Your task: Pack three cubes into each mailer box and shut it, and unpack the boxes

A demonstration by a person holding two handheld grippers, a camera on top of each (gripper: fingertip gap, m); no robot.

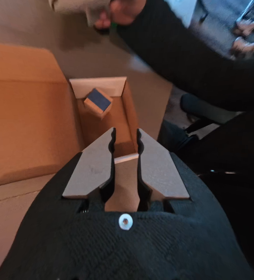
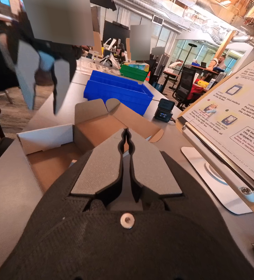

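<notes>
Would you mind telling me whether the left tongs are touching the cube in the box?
Apart. The left wrist view shows the open left tongs empty, with bare box floor between them and the cube.

You see a brown mailer box [image 1: 123, 109], a tan cube [image 1: 98, 103] with a dark blue top, and a bright blue bin [image 2: 118, 90].

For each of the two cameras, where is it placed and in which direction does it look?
Left wrist view: sits on the left claw, held above, looking down into the open mailer box with one cube; a dark sleeve shows.
Right wrist view: sits on the right claw, low over the table, facing the blue bin.
Both share the mailer box; the right view also shows the left claw.
</notes>
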